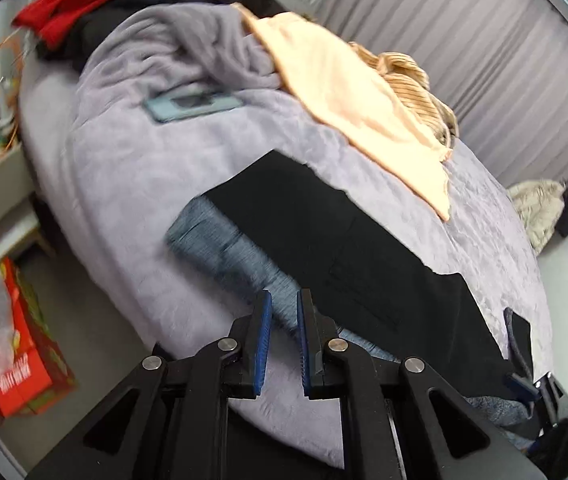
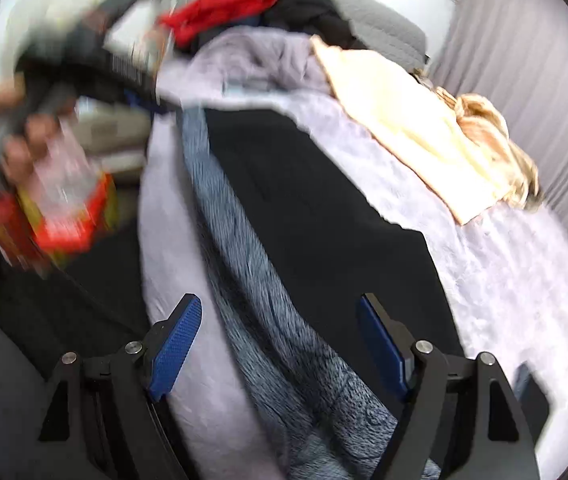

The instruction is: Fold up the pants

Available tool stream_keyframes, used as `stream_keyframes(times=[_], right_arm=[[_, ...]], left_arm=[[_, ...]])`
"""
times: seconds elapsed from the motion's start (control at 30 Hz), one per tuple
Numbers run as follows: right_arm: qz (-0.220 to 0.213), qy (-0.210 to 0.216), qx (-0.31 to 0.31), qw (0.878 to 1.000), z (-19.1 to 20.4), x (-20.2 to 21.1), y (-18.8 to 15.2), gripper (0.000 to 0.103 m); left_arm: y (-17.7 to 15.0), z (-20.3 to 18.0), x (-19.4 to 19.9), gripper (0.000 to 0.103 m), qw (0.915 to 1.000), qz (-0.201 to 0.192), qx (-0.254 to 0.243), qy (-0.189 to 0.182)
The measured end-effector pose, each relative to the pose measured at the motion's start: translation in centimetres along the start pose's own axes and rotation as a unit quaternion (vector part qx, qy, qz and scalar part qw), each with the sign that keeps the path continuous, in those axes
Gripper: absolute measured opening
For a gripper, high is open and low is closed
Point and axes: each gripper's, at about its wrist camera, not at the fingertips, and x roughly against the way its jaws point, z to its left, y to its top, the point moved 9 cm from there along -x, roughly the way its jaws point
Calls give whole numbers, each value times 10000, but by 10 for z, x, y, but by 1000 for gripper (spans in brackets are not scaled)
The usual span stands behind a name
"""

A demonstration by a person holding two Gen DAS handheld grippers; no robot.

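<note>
Blue-padded jaws of the left gripper (image 1: 284, 344) are seen nearly closed with nothing between them, above the black pants (image 1: 324, 232) spread on the lilac blanket (image 1: 124, 168). Only this view shows a phone (image 1: 192, 105) at eleven o'clock. The right gripper (image 2: 280, 344) is held wide and empty — a blurred hand (image 2: 24, 136) appears at nine o'clock. Bare blanket is left at three o'clock.

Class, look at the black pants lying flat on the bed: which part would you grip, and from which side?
Probably the black pants at their near end, between the open right gripper fingers, approached from the bed's near edge: the cloth lies flat with that end closest.
</note>
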Motion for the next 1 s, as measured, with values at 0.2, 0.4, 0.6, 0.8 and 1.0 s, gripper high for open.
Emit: stream_keyframes(times=[0.2, 0.4, 0.6, 0.8, 1.0], right_arm=[[243, 374, -1595, 9862, -40, -49, -2, 83], [589, 121, -2841, 9569, -83, -48, -56, 83], [269, -489, -3066, 9502, -116, -41, -22, 85], [875, -1232, -2666, 9519, -133, -104, 16, 85], [1219, -2317, -2966, 9184, -186, -87, -39, 91]], left_arm=[[-4, -40, -75, 16, 9947, 823, -622, 23], [-10, -43, -82, 24, 9915, 779, -1017, 234], [11, -87, -61, 103, 9938, -47, -1101, 133], [22, -107, -73, 103, 9850, -122, -1572, 696], [-3, -93, -112, 103, 9623, 497, -2172, 1557]])
